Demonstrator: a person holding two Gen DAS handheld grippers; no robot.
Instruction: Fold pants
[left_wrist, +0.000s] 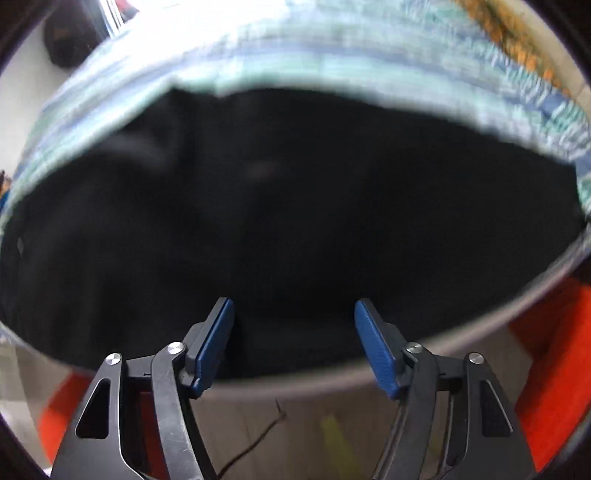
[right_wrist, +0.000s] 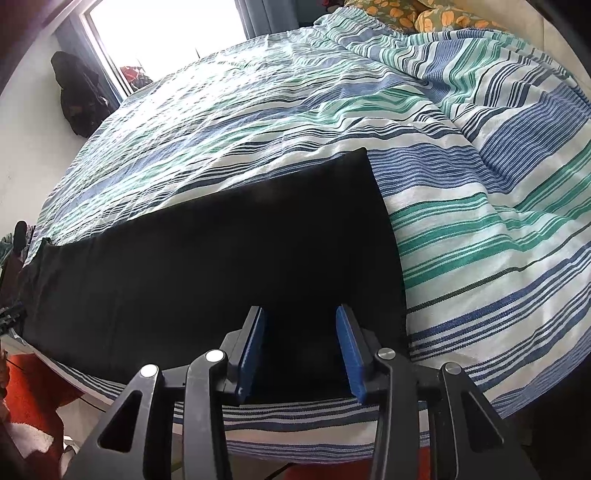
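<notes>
Pants (right_wrist: 221, 266) folded lengthwise on a striped bedspread (right_wrist: 461, 184).
Black cloth lies flat along the bed's near edge. Left claw (left_wrist: 294, 343) gapes wide above it, gripping nothing; right claw (right_wrist: 300, 350) stands partly parted at the right end, pads clear.

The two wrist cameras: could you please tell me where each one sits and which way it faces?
Left wrist: on the left gripper, aimed steeply down at the black pants; only its open blue fingers show.
Right wrist: on the right gripper, looking along the pants over the striped bedspread; its fingers straddle the near edge.
Shared: pants, bedspread.
</notes>
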